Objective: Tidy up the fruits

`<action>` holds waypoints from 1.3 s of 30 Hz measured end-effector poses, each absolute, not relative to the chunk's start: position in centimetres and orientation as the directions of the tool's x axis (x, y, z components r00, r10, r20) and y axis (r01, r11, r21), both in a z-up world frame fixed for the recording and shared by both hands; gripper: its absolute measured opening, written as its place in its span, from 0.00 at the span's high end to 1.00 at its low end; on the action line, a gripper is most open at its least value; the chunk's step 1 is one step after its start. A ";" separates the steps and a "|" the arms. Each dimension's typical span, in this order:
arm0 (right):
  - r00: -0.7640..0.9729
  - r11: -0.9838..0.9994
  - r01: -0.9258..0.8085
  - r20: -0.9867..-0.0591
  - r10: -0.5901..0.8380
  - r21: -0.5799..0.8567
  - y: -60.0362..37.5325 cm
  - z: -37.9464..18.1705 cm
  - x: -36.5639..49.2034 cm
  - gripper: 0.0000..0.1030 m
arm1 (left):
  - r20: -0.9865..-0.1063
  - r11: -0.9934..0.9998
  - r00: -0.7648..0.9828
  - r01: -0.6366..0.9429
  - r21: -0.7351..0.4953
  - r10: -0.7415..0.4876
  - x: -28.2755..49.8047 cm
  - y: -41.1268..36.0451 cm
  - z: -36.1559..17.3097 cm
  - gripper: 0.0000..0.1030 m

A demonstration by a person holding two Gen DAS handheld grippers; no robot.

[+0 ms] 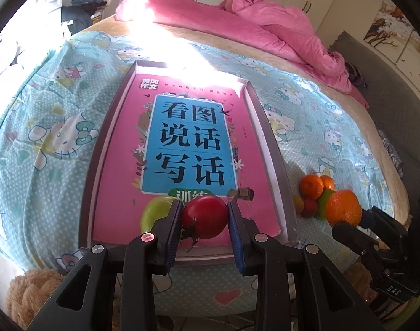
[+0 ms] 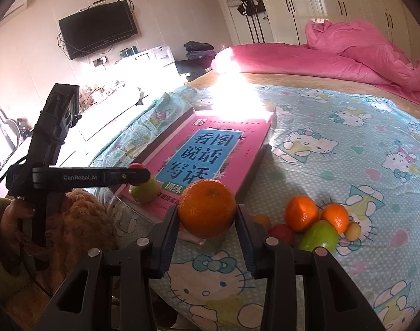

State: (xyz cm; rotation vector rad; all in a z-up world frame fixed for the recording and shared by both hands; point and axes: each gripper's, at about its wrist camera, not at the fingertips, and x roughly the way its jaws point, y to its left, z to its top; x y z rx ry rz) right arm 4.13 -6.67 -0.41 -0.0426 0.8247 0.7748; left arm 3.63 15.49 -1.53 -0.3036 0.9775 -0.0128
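Note:
My left gripper (image 1: 204,218) is shut on a red tomato (image 1: 205,216) and holds it over the near end of a tray (image 1: 268,138) that carries a pink book (image 1: 121,193). A green apple (image 1: 154,212) lies on the book just left of the tomato. My right gripper (image 2: 207,212) is shut on a large orange (image 2: 207,208), held above the bedsheet beside the tray. The orange also shows in the left wrist view (image 1: 343,207). A pile of fruit lies on the sheet: two tangerines (image 2: 302,212), a green apple (image 2: 319,237), a red fruit (image 2: 281,233) and small yellow fruits (image 2: 353,230).
The tray lies on a bed with a Hello Kitty sheet (image 2: 348,143). A pink quilt (image 2: 348,55) is bunched at the far side. A brown plush toy (image 2: 83,220) sits at the bed's near left edge. A TV (image 2: 98,33) hangs on the wall.

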 end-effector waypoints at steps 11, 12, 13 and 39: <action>0.400 0.712 -0.657 -0.686 0.607 0.247 -4.1 -0.9 5.1 0.60 | -0.845 0.969 0.513 -0.097 -0.229 -0.149 4.2 14.0 -2.9 0.68; 0.398 0.712 -0.658 -0.688 0.607 0.247 -4.0 -1.0 5.2 0.60 | -0.848 0.971 0.509 -0.087 -0.223 -0.150 4.3 13.7 -3.0 0.68; 0.397 0.712 -0.657 -0.690 0.606 0.247 -4.0 -1.0 5.3 0.60 | -0.850 0.972 0.506 -0.083 -0.218 -0.147 4.3 13.6 -3.1 0.68; 0.367 0.702 -0.687 -0.745 0.557 0.187 -1.3 -3.0 6.6 0.60 | -0.881 0.987 0.465 -0.081 -0.137 -0.084 5.3 12.8 -4.6 0.68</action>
